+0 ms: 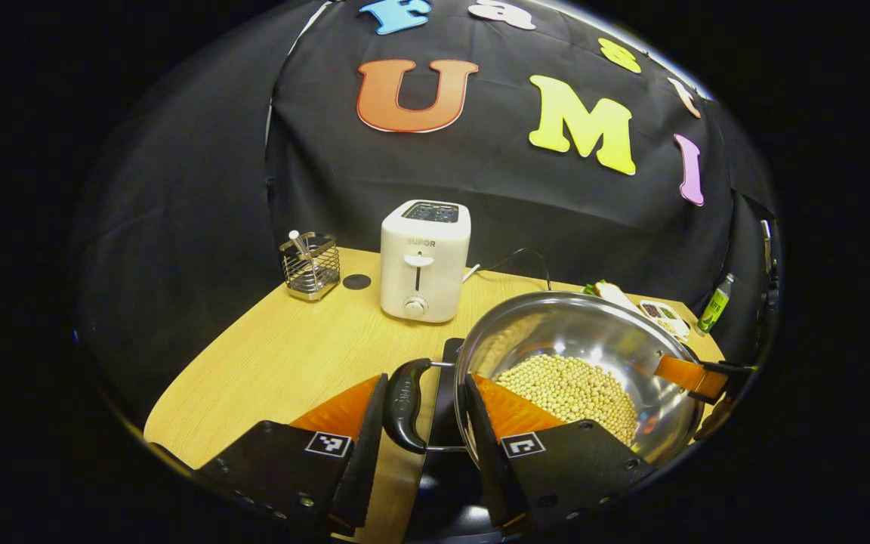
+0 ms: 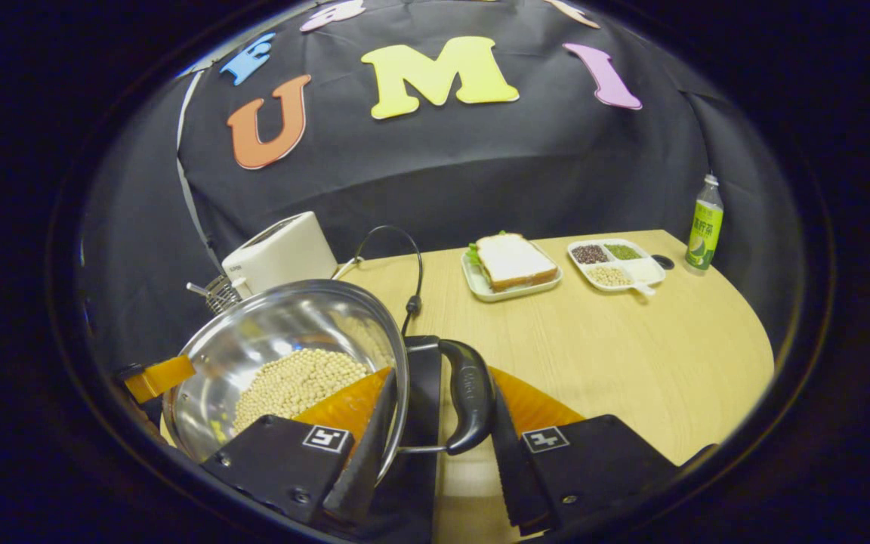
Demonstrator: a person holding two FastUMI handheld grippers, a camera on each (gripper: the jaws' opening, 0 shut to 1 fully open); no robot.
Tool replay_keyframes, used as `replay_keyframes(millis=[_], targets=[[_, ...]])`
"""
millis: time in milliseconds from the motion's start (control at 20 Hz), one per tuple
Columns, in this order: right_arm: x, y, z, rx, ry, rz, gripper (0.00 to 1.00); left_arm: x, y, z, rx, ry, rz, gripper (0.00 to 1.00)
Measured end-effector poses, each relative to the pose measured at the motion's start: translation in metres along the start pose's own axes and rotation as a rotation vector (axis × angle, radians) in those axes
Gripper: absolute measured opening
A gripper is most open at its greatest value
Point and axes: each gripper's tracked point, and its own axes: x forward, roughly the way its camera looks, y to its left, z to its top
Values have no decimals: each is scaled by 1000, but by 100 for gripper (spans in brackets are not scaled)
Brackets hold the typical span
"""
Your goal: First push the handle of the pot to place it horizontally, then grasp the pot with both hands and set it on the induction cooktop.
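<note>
Both tongs clamp the pot (image 1: 578, 355) at lower centre: left tongs (image 1: 426, 423) around one handle (image 1: 403, 406), right tongs (image 2: 442, 423) around the other. The toaster (image 1: 424, 261) reads "SUPOR".

Steel pot (image 1: 578, 355), shiny, upright, part-filled with pale beans (image 1: 567, 389). Black loop handles (image 1: 405, 404) at its 3 and 9 o'clock, lying horizontal. Dark induction cooktop (image 2: 424, 423) directly beneath it on the tabletop (image 2: 616, 347).
</note>
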Motion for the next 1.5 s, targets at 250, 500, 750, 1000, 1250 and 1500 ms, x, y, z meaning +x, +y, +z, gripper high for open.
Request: replay_keyframes(millis=[250, 500, 750, 1000, 1250, 1500], targets=[[-4, -2, 3, -18, -19, 26, 82, -1, 5, 3, -16, -14, 16, 65], [-19, -8, 1, 4, -29, 38, 95, -12, 11, 6, 36, -57, 48, 87], [-54, -15, 6, 3, -63, 51, 96, -39, 13, 17, 43, -106, 79, 96], [-100, -36, 6, -37, -120, 17, 98, -79, -2, 19, 67, -147, 68, 96], [-148, -59, 1, -27, -172, 6, 96, -122, -32, 15, 68, -186, 41, 96], [-201, -97, -2, -14, -242, -28, 98, -164, -70, 12, 94, -255, 17, 96]])
